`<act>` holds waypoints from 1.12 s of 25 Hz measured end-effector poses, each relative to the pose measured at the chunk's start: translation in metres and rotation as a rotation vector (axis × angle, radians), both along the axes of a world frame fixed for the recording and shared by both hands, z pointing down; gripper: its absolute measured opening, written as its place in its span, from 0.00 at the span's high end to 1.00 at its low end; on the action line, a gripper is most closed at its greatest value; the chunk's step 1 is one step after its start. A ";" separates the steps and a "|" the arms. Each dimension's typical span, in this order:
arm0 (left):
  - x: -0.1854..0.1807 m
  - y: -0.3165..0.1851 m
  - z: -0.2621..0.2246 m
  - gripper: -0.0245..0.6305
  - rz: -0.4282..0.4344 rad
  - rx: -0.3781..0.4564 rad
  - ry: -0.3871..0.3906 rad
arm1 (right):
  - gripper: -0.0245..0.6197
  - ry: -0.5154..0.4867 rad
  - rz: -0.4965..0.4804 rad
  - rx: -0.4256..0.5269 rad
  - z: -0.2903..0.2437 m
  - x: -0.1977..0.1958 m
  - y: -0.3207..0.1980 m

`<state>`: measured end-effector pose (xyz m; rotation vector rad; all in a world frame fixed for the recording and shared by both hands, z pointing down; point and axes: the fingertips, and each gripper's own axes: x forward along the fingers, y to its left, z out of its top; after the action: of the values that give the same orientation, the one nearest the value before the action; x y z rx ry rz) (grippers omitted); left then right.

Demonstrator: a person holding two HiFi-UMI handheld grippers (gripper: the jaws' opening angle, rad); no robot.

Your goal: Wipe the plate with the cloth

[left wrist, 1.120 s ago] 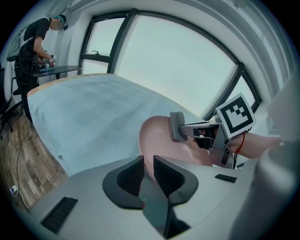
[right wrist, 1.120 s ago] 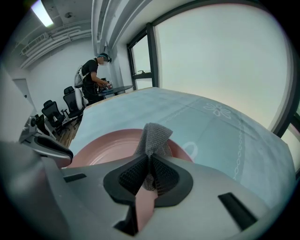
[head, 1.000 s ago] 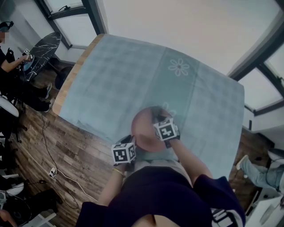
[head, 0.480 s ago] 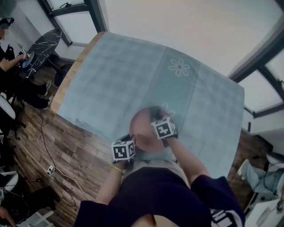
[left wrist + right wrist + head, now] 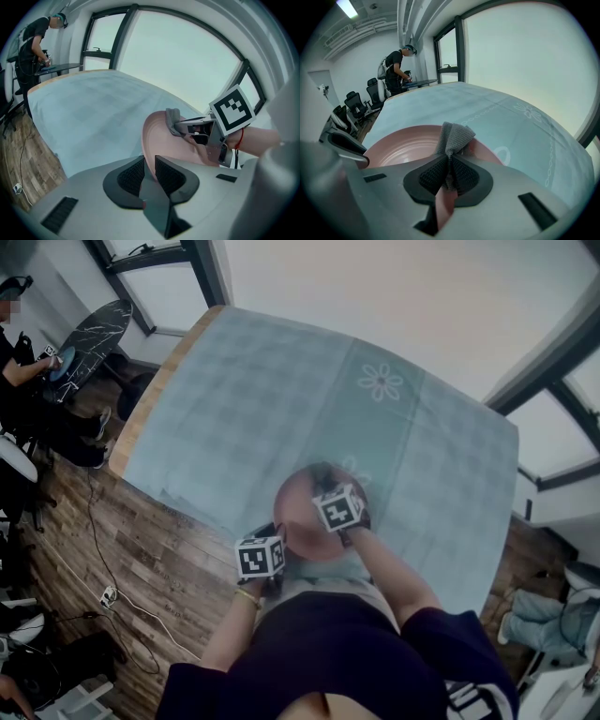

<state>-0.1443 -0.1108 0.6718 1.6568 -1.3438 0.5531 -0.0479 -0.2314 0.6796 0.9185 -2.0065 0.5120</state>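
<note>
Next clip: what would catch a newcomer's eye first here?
The pink plate stands out, held over the near edge of the pale blue tablecloth with its rim pinched in the left claw. Next comes the grey cloth, gripped in the right claw and laid against the plate. A flower motif marks the tablecloth farther back.

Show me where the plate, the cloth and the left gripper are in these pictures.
plate (image 5: 403,147), right gripper view, on its pink inner surface.
cloth (image 5: 453,135), right gripper view, on its grey fold.
left gripper (image 5: 150,162), left gripper view, midway between its fingertips, at the plate's rim.
</note>
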 end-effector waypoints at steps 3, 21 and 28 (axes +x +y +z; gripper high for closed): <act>-0.001 0.000 -0.001 0.84 0.001 0.001 0.000 | 0.91 -0.004 -0.022 -0.001 -0.001 -0.008 0.003; 0.002 0.000 -0.002 0.84 -0.007 0.004 -0.001 | 0.91 -0.031 -0.206 -0.004 -0.003 -0.053 0.042; 0.002 0.000 -0.001 0.84 -0.003 0.002 -0.002 | 0.91 -0.048 -0.271 0.000 -0.005 -0.063 0.057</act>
<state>-0.1423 -0.1109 0.6713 1.6558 -1.3487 0.5518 -0.1112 -0.1743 0.6745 0.6246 -2.1330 0.3853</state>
